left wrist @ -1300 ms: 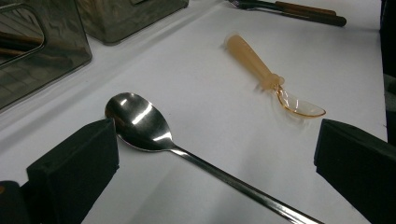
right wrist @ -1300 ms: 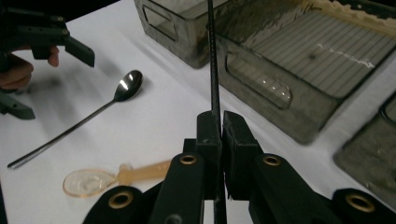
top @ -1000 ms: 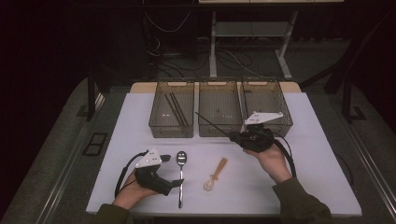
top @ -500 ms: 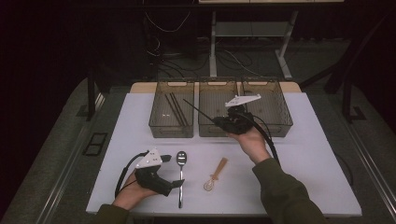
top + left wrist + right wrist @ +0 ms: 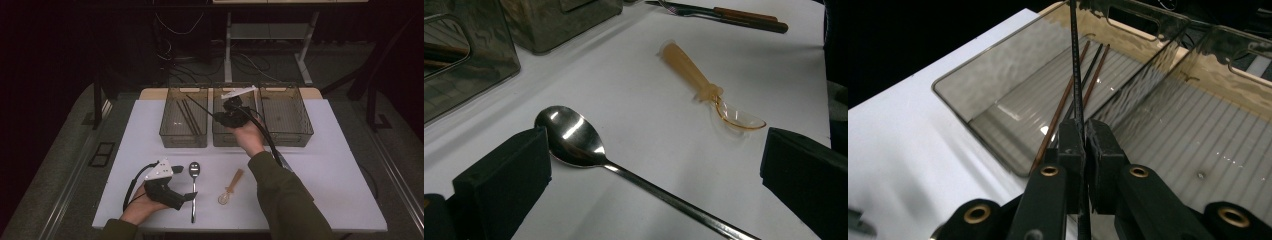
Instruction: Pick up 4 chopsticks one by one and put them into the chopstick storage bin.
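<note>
Holding a black chopstick clamped in the right claw above the left bin; left claw gaping around a metal spoon.

1. I can read no text, label, brand, number or sign in any of my views.
2. In the high view, the tabletop looks plain white to me, with nothing printed on it.
3. The clear bins carry no lettering that I can make out.
4. In the left gripper view, the metal spoon and the amber plastic spoon bear no marking I can see.
5. In the right gripper view, the thin dark stick shows no writing either.
</note>
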Motion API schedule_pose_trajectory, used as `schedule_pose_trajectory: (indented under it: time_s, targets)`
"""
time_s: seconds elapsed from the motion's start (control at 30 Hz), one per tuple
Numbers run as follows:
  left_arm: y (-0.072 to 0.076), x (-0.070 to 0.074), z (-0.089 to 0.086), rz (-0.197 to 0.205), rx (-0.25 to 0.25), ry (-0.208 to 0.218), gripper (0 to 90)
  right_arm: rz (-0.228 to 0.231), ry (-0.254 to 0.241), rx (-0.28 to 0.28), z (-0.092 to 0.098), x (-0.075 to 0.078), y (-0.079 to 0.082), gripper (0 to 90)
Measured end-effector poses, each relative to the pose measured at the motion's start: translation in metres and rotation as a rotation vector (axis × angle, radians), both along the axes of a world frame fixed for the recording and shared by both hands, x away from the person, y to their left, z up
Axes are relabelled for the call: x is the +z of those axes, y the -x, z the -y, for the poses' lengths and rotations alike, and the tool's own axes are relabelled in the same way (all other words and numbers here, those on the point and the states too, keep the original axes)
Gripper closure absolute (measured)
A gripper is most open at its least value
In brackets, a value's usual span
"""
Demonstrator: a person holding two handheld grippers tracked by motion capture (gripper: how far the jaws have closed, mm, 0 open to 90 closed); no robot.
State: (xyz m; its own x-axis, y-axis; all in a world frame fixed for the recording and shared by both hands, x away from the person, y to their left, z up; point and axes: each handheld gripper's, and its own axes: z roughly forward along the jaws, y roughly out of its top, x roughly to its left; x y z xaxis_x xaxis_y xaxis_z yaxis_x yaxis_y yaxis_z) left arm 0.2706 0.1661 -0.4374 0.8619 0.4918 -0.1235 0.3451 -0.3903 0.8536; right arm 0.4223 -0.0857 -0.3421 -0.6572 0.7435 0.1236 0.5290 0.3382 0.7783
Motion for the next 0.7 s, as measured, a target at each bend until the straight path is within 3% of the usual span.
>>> schedule_pose_trajectory:
  time_s: [0.27,0.7]
  targets:
    - [0.000,0.001,0.000,0.004,-0.001,-0.002,0.0,-0.020,0.034,-0.023,-0.029,-0.004,-0.021,85.9]
    - [0.000,0.002,-0.002,0.010,-0.007,0.010,0.0,-0.087,0.081,-0.060,-0.081,-0.025,-0.054,85.9]
